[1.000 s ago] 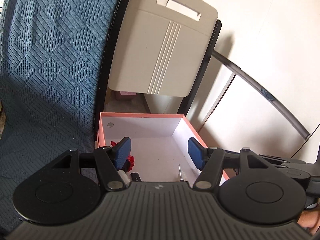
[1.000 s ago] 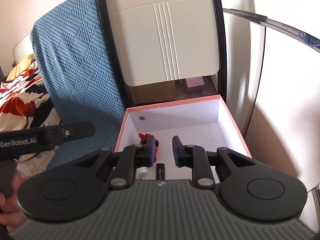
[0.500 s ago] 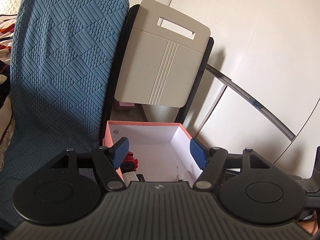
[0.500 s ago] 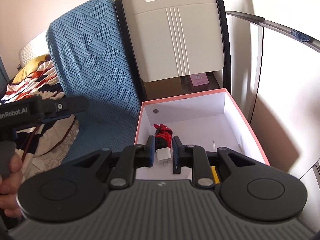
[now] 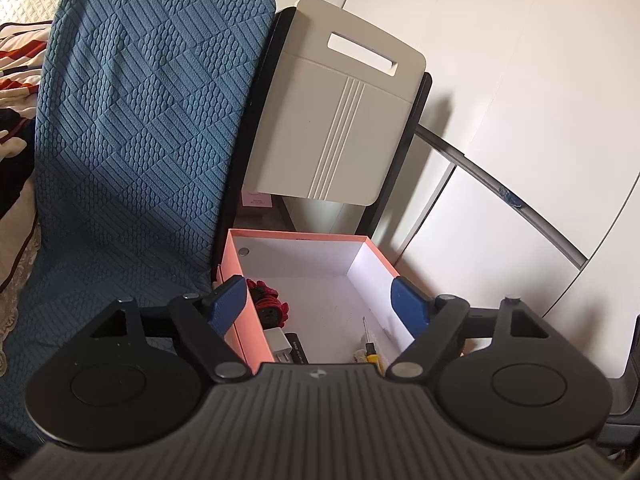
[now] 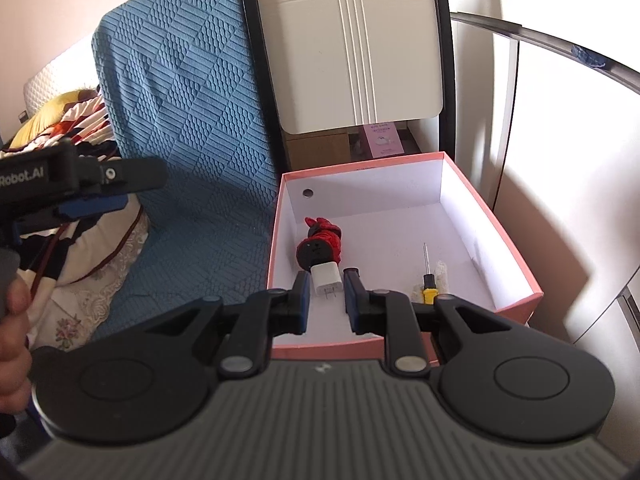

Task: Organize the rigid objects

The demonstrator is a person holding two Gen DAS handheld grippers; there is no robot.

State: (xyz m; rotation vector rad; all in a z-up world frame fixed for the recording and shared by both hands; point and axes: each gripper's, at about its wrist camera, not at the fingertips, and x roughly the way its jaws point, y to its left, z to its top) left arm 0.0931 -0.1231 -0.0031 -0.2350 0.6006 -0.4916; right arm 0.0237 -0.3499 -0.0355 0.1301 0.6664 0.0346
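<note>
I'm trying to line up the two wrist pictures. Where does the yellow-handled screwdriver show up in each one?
Left wrist view: the screwdriver lies low in the middle, on the box floor near the right wall, just above the gripper body.
Right wrist view: the screwdriver lies right of centre on the box floor, right of the white charger.
Shared landmark: the pink box that holds it.
</note>
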